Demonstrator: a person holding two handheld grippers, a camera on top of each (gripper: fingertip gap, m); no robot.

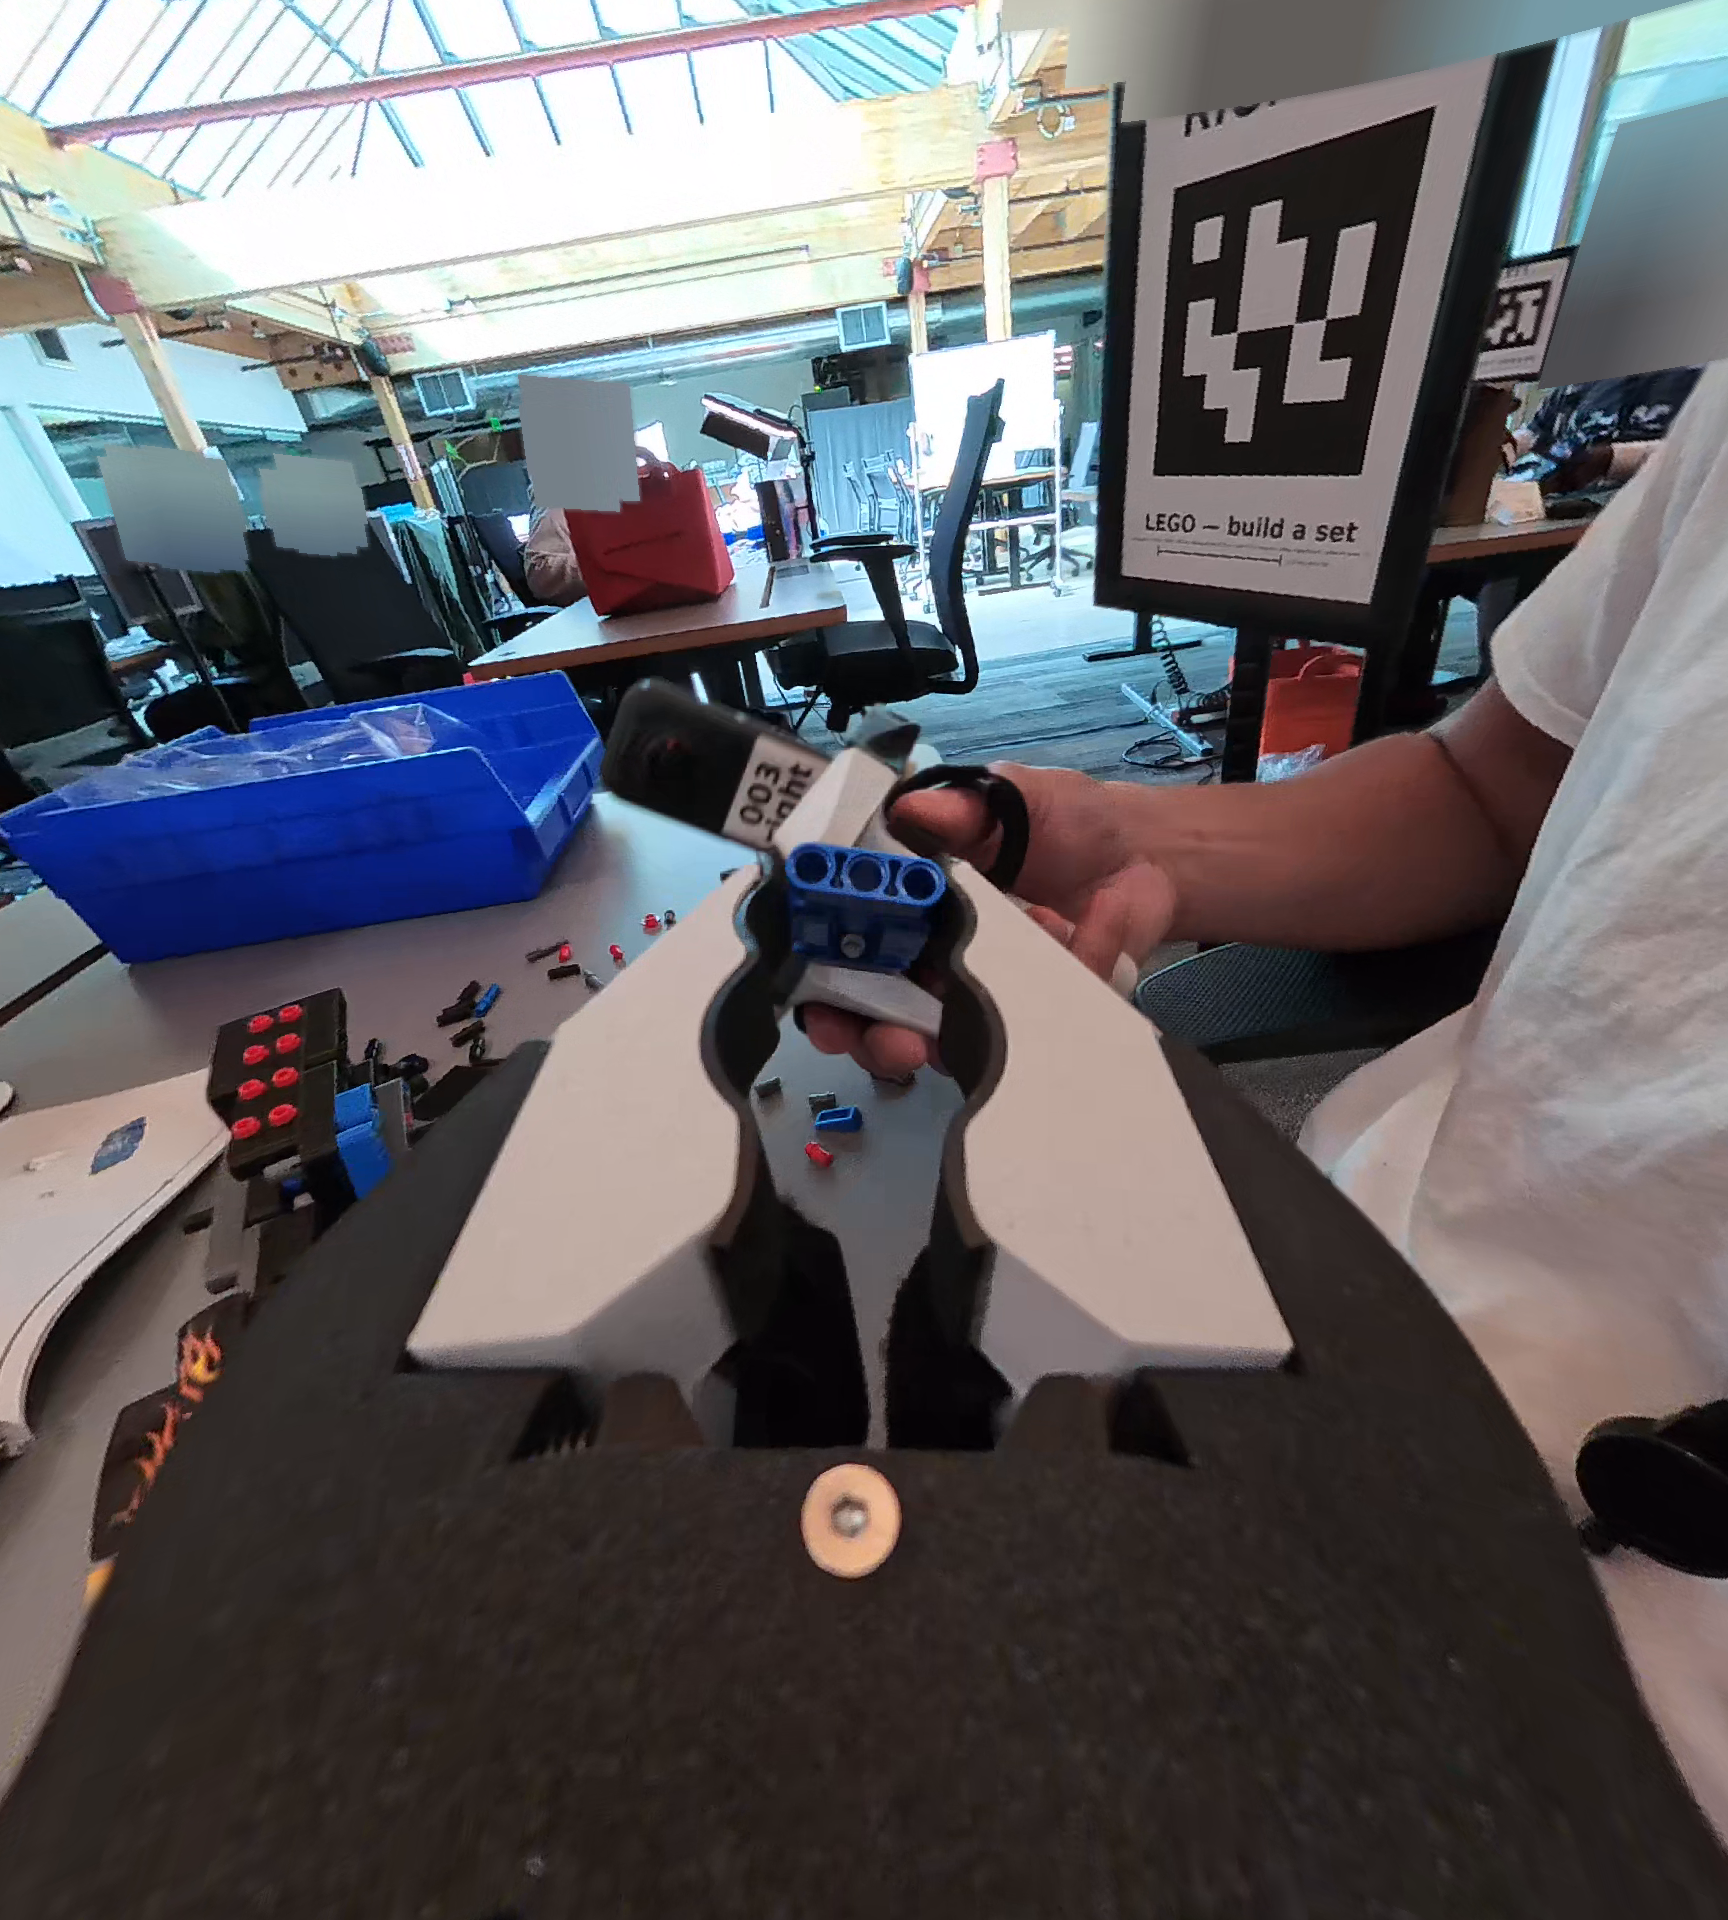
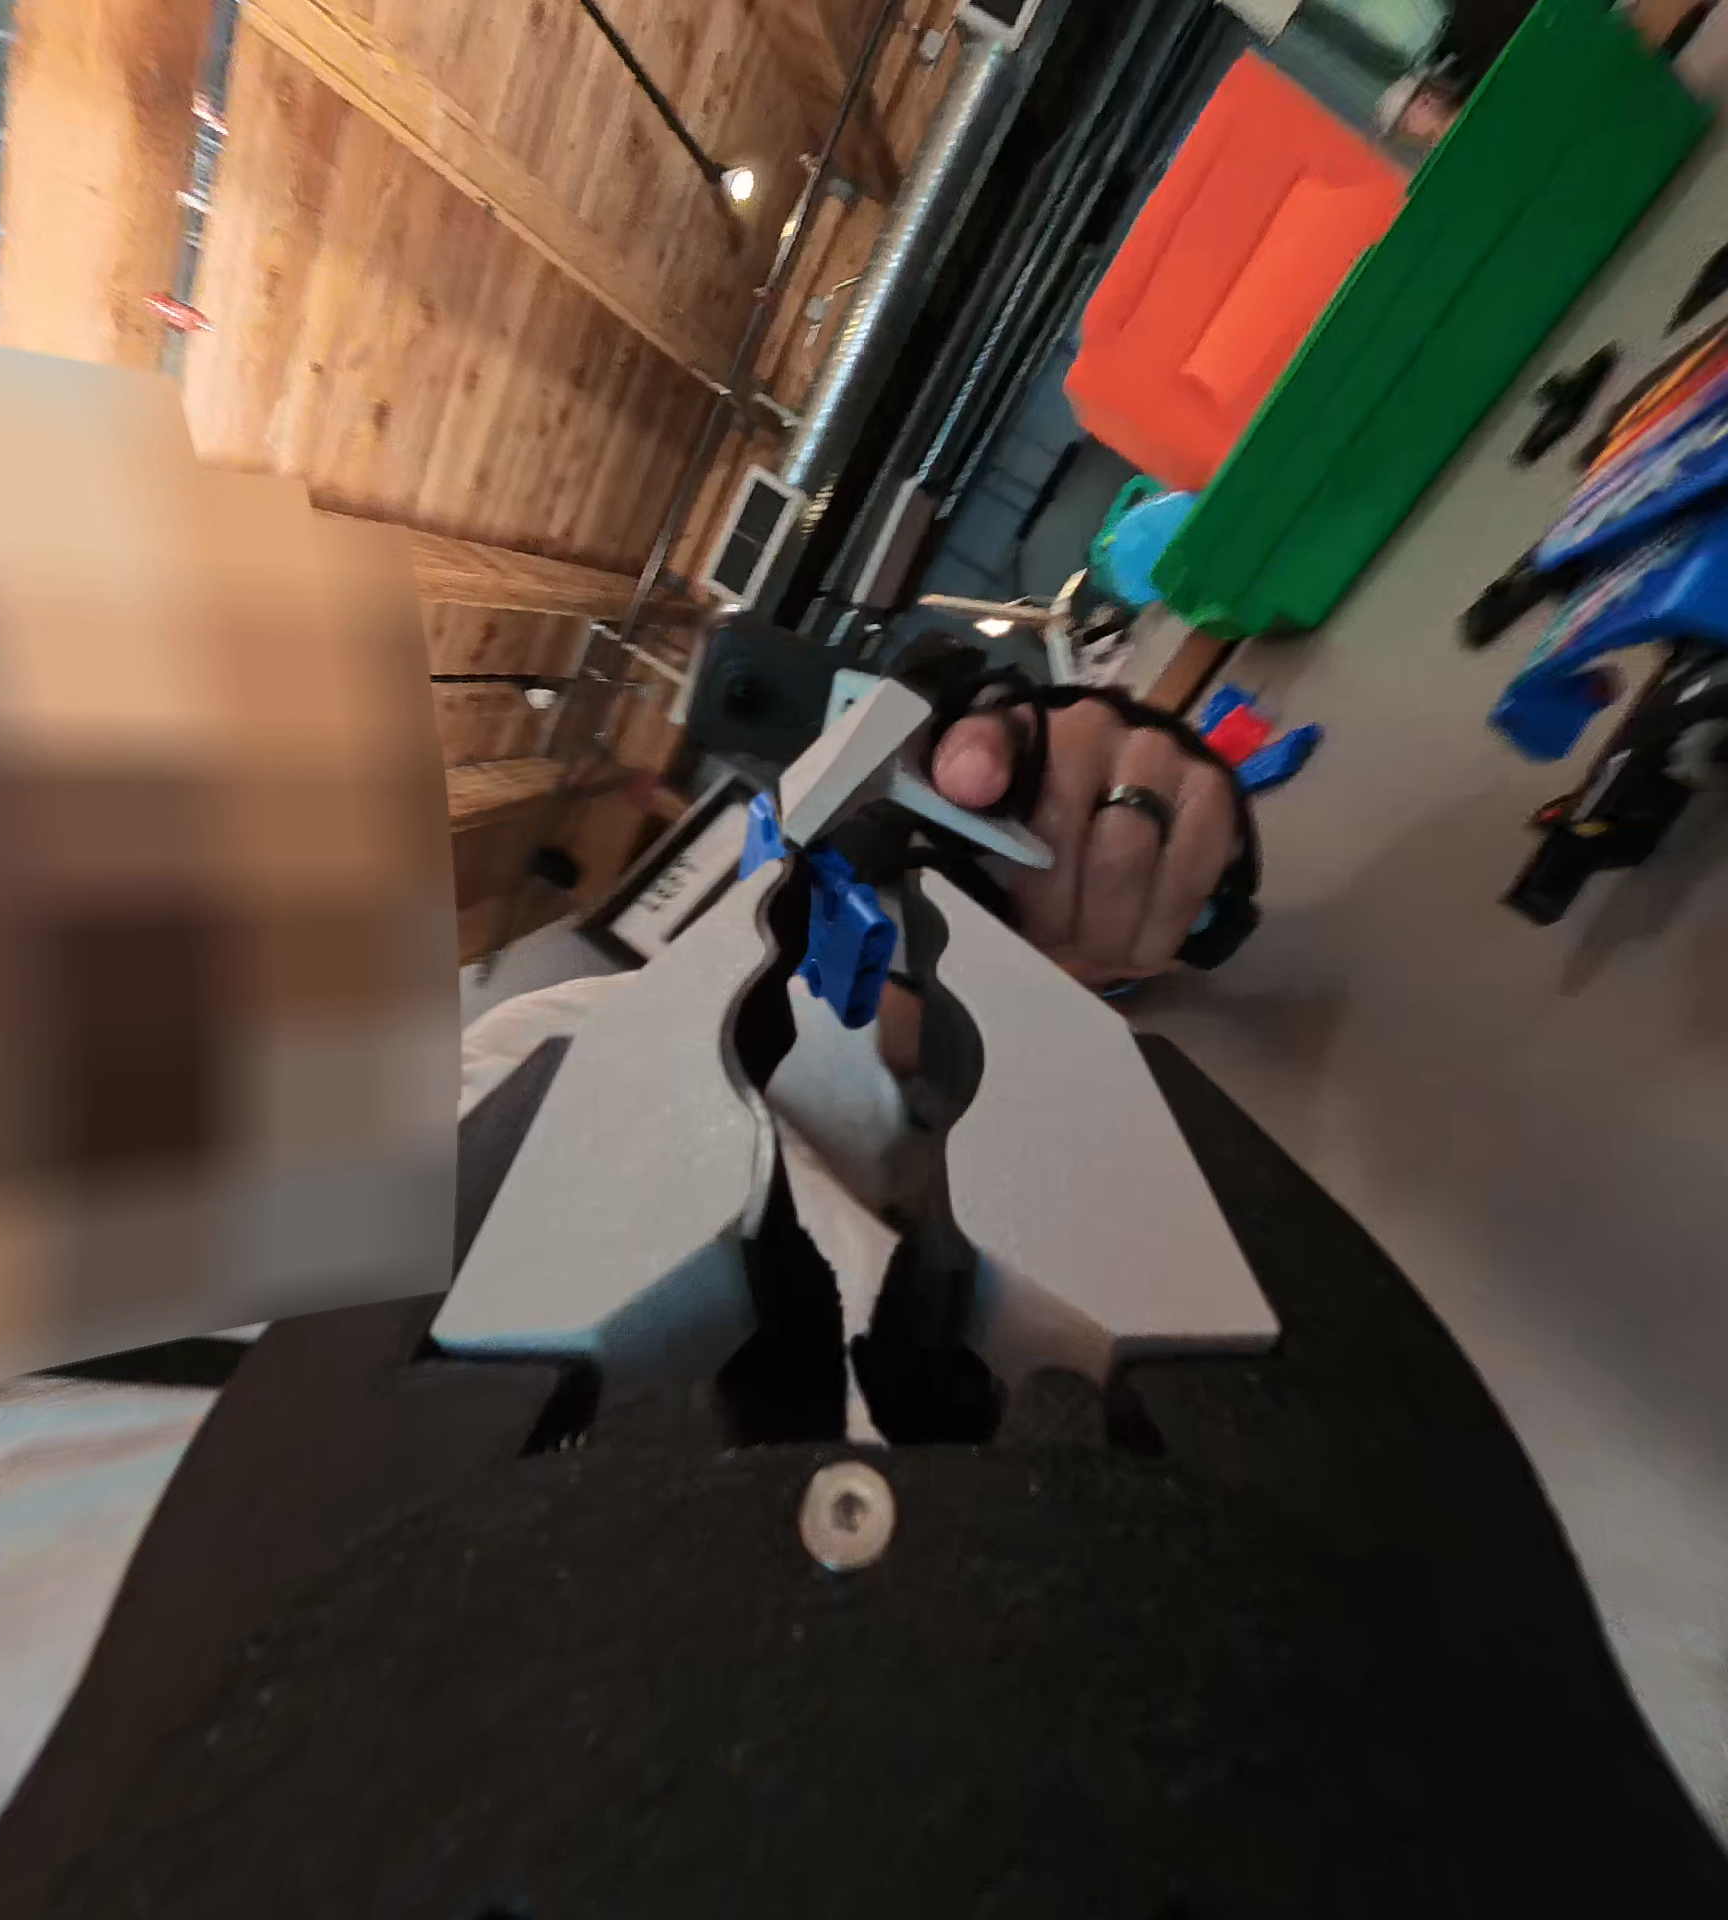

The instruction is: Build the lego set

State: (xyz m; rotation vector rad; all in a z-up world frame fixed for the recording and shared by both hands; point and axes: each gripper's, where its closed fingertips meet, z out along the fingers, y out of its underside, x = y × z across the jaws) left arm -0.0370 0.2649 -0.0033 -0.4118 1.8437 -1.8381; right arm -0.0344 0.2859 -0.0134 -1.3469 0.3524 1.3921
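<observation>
A blue lego piece (image 1: 865, 883) with three round holes is held in the air between my two grippers. My left gripper (image 1: 855, 920) is shut on its sides. My right gripper comes in from the far side, and its white fingers (image 1: 865, 800) sit above and below the same piece. In the right wrist view the blue piece (image 2: 849, 956) sits tilted between the tips of my right gripper (image 2: 844, 894), which looks shut on it. A white finger of the left gripper (image 2: 849, 769) crosses in front. A partly built black model (image 1: 283, 1081) with red pins stands on the table at the left.
A blue bin (image 1: 320, 800) stands at the back left of the grey table (image 1: 424, 966). Several small loose pieces (image 1: 818, 1132) lie below the grippers. An open booklet (image 1: 8, 1247) lies at the left. A marker board (image 1: 1286, 343) stands at the right. Green (image 2: 1411, 343) and orange (image 2: 1224, 281) bins show in the right wrist view. Left and right tips are no more than a few centimetres apart.
</observation>
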